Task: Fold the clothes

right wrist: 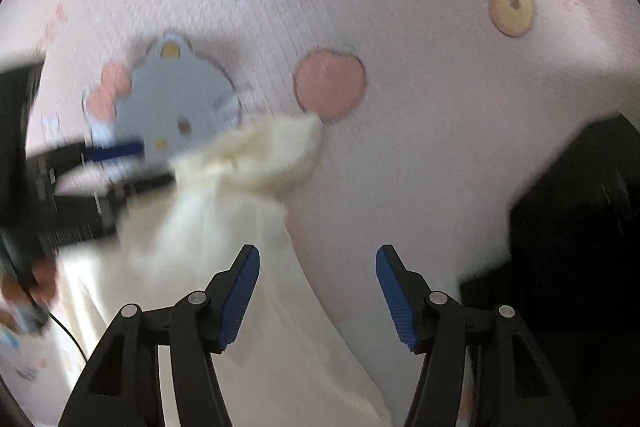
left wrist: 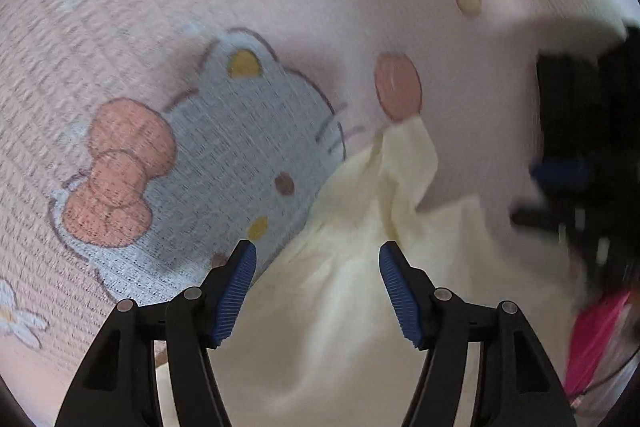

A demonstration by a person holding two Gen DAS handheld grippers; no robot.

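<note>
Both our left gripper [left wrist: 318, 247] and right gripper [right wrist: 318, 251] have jaws partly open and empty above the cream garment [left wrist: 360, 291], which lies bunched on the pink cartoon sheet [left wrist: 140, 7], so we should pinch two opposite edges and pull flat before folding.

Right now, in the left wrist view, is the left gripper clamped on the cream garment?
No; the left gripper stands open above the cream garment, its pads apart.

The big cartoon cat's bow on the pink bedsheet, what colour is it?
Salmon pink with a thin dark outline; the bow shows best in the left wrist view.
</note>
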